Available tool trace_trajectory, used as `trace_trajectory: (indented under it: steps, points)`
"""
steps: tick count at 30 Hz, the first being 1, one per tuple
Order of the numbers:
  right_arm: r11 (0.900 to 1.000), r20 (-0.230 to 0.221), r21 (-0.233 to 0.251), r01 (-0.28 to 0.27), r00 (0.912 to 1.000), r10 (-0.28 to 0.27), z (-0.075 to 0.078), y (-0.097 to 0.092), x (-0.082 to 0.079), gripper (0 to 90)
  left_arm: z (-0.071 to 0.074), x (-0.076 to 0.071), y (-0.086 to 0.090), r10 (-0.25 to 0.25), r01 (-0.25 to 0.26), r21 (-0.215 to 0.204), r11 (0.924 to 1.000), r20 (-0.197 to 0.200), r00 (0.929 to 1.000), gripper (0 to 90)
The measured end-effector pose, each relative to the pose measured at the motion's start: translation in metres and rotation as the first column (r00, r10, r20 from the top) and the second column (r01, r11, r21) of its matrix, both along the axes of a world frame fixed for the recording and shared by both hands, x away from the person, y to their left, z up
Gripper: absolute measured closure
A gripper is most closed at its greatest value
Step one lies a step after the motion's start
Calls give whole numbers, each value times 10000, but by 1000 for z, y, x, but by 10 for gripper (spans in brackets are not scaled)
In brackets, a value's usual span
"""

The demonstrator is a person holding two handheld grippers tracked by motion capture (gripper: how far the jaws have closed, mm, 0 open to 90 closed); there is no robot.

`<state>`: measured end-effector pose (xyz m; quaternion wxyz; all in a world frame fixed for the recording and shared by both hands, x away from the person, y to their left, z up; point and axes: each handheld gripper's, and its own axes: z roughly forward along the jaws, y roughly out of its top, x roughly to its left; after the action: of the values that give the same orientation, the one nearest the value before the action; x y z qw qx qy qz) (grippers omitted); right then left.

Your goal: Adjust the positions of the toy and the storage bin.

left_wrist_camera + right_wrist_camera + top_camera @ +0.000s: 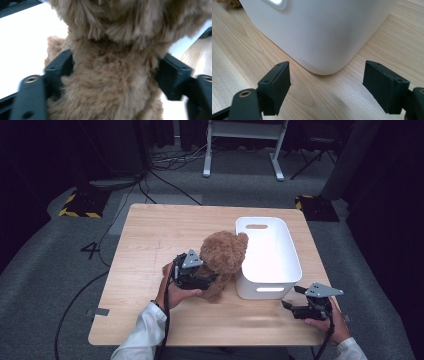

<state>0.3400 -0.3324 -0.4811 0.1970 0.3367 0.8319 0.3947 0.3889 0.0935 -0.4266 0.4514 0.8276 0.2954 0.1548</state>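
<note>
Left tool (pixel 200 276) closing on fluffy brown plush teddy bear (pixel 223 258), upright on light wooden counter (pixel 150 240).
Jaws sit either side of the bear's torso, pads pressing into fur: gripped. White rectangular plastic tub (pixel 295 265) stands just right of the bear, touching or nearly so. Right tool (pixel 325 87) rests open and empty at the tub's near corner, so the left hand is the nearer.

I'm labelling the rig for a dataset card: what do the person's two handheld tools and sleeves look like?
Both the left tool and the right tool are black, with blocky two-jaw ends and a grey three-cornered plate on top. A black cable trails back from each. The person wears white sleeves.
</note>
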Motion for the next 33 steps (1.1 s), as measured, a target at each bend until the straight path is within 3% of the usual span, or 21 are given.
trace_trajectory:
  steps: [5, 11, 19, 27, 33]
  points:
    - [10000, -10, -71, -22, 10000, 22, -1, 1, 0, 225, 1, 1, 3, 478, -482, 230, 9986, 206, 9986, 492]
    - [9999, -24, -138, 15, 10000, -15, -1, -1, 0, 229, -1, 6, 10, 1235, -1235, 45, 9923, 119, 9923, 543]
    - [9998, -72, -146, 153, 9999, -154, -2, -3, 1, 231, -4, 11, 19, 2192, -2191, -170, 9756, 61, 9757, 545]
    - [9995, -96, -125, 274, 9996, -276, -3, -7, 2, 237, -8, 15, 17, 2200, -2198, -296, 9751, 39, 9755, 509]
    - [9995, -112, -83, 305, 9995, -306, -3, -10, 2, 243, -11, 19, 17, 2147, -2159, -535, 9750, -274, 9763, 375]
